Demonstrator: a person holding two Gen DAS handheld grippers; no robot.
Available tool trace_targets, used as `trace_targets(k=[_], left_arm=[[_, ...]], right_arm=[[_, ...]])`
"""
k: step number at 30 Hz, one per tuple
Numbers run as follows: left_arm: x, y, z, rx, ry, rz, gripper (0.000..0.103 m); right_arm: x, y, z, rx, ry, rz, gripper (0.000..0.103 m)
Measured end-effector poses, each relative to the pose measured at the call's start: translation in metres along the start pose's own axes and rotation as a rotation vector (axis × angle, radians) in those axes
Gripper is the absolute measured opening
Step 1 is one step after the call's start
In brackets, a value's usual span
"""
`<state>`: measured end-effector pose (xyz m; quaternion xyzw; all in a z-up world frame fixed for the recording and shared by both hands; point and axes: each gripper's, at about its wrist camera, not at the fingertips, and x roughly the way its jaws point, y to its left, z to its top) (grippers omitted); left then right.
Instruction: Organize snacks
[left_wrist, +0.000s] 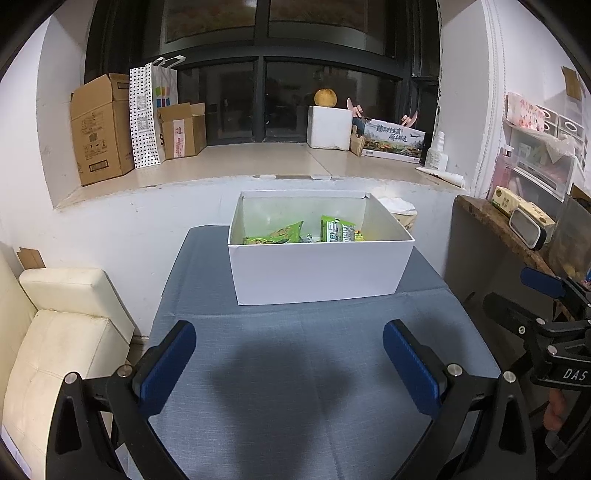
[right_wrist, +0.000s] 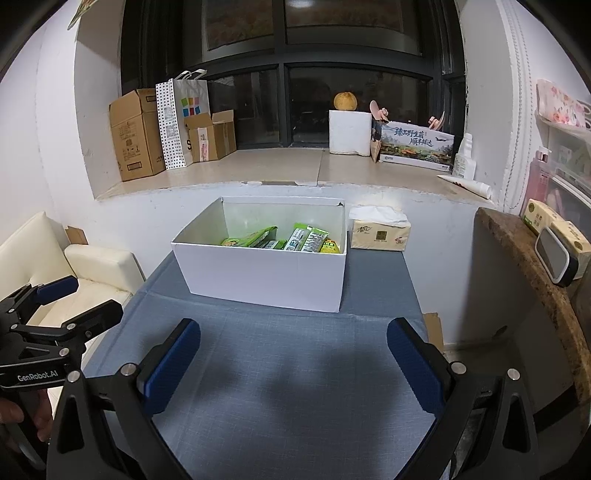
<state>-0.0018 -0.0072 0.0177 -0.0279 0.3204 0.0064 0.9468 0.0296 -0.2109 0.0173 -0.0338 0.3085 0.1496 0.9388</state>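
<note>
A white open box (left_wrist: 317, 271) (right_wrist: 258, 273) stands at the far end of the blue-grey cloth-covered table (left_wrist: 295, 387) (right_wrist: 288, 387). Inside it lie several snack packets, mostly green (left_wrist: 275, 236) (right_wrist: 255, 238), with a grey-and-green one (left_wrist: 338, 229) (right_wrist: 314, 239) toward the right. My left gripper (left_wrist: 290, 349) is open over the bare cloth, nothing between its blue pads. My right gripper (right_wrist: 293, 349) is open too, also empty, short of the box. Each gripper shows at the edge of the other's view: the right gripper (left_wrist: 524, 291) and the left gripper (right_wrist: 79, 299).
A tissue pack (right_wrist: 380, 233) sits behind the box at the right. A cream sofa (left_wrist: 55, 332) stands left of the table, a dark stone-topped counter (right_wrist: 535, 266) to the right. The window ledge (left_wrist: 258, 158) behind holds cardboard boxes, bags and a foam box.
</note>
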Motion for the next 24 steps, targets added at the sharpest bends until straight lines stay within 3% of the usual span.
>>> trace_targets(k=[24], left_arm=[[-0.0014, -0.0004, -0.0008, 0.009, -0.006, -0.007, 0.103]], right_arm=[[0.0005, 0.0009, -0.0006, 0.001, 0.002, 0.006, 0.103]])
